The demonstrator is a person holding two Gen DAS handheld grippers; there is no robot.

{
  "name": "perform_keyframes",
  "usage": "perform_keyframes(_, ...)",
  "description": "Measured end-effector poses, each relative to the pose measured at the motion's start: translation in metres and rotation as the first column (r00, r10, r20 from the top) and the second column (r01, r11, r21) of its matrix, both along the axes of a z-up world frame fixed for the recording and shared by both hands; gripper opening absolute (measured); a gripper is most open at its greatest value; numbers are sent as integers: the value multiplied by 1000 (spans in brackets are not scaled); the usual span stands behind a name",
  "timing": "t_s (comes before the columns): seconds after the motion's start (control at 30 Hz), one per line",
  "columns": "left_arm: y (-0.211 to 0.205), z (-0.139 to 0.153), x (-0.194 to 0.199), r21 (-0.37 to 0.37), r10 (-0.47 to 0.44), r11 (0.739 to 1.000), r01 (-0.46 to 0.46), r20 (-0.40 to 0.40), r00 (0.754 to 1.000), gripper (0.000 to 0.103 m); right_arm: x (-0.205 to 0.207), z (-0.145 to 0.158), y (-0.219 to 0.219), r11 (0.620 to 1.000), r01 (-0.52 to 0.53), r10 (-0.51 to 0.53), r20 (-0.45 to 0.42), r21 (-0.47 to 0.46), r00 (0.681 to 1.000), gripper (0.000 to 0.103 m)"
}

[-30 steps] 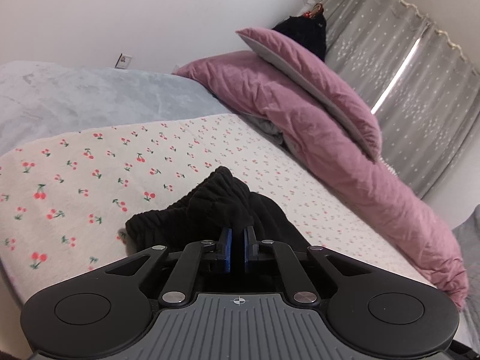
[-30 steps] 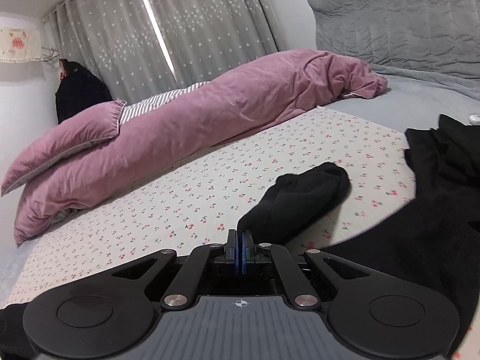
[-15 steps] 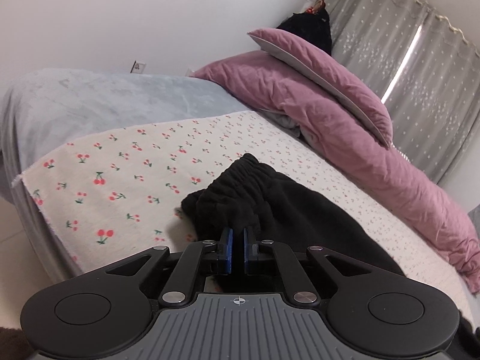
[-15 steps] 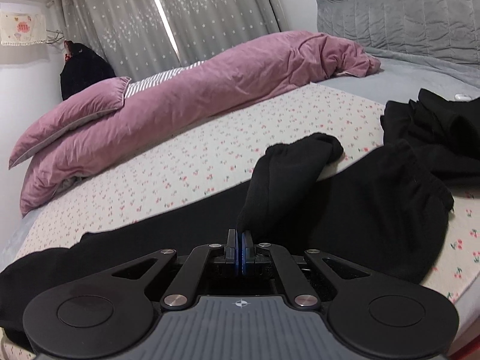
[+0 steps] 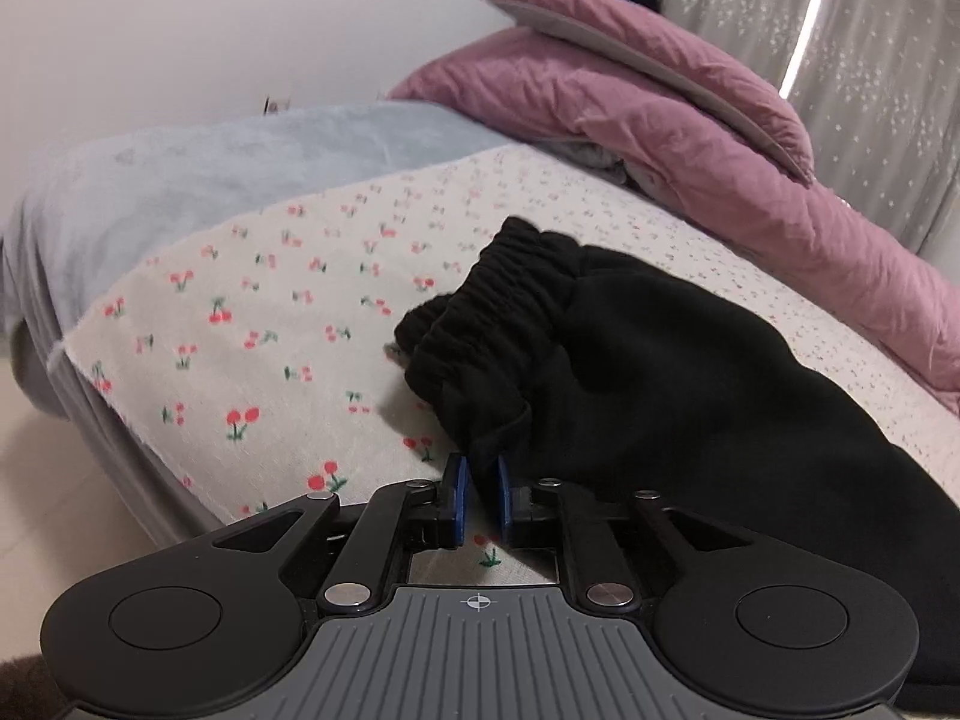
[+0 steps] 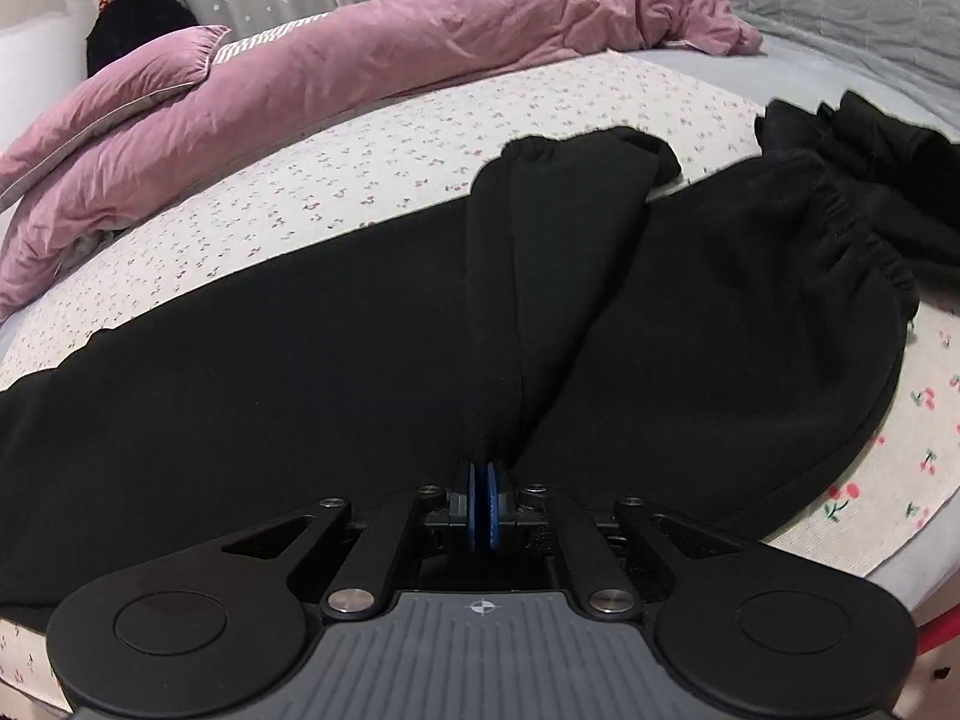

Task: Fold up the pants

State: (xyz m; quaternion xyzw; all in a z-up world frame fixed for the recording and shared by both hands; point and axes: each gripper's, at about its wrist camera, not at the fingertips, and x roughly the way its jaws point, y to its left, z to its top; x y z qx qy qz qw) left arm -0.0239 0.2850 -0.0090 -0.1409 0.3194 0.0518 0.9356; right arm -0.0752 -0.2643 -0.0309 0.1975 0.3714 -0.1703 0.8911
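The black pants (image 6: 300,360) lie along the bed's (image 5: 180,468) near edge on the cherry-print sheet (image 5: 288,312). The left gripper (image 5: 478,495), fingers narrowly parted, holds nothing beside the waistband (image 5: 498,312). The right gripper (image 6: 487,501) pinches a pant leg (image 6: 540,228).

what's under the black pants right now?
The black pants lie spread on the cherry-print sheet, which shows around their edges. The grey blanket appears beyond the sheet. Whatever sits directly beneath the fabric is covered.
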Motion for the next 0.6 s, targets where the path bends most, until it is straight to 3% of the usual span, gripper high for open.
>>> perform_keyframes(0.07, -6, 5, -5, 29, -19, 999, 18, 20, 1000, 27, -3, 7, -1, 1000, 1, -1, 11, -3, 1000, 44)
perform_keyframes(0.13, -14, 11, -8, 41, -47, 998, 46, 36, 998, 36, -8, 13, -2, 1000, 5, -4, 40, -20, 999, 47)
perform_keyframes(0.2, -25, 20, -12, 59, -81, 995, 78, 56, 995, 57, -9, 18, -4, 999, 8, -6, 53, -45, 999, 49)
perform_keyframes(0.27, -38, 29, -14, 82, -129, 989, 122, 81, 988, 69, -8, 24, -7, 998, 15, -11, 73, -61, 997, 59)
perform_keyframes(0.33, -56, 35, -13, 94, -205, 976, 197, 88, 975, 71, -3, 31, -10, 996, 23, -16, 89, -80, 996, 60)
perform_keyframes(0.47, -99, 38, 0, 47, -373, 928, 370, 80, 925, 76, 18, 43, -11, 988, 13, 5, 113, -154, 994, 64)
perform_keyframes(0.6, -154, 35, 13, 66, -542, 840, 538, 66, 838, 83, 49, 45, -19, 985, -1, 21, 111, -174, 994, 64)
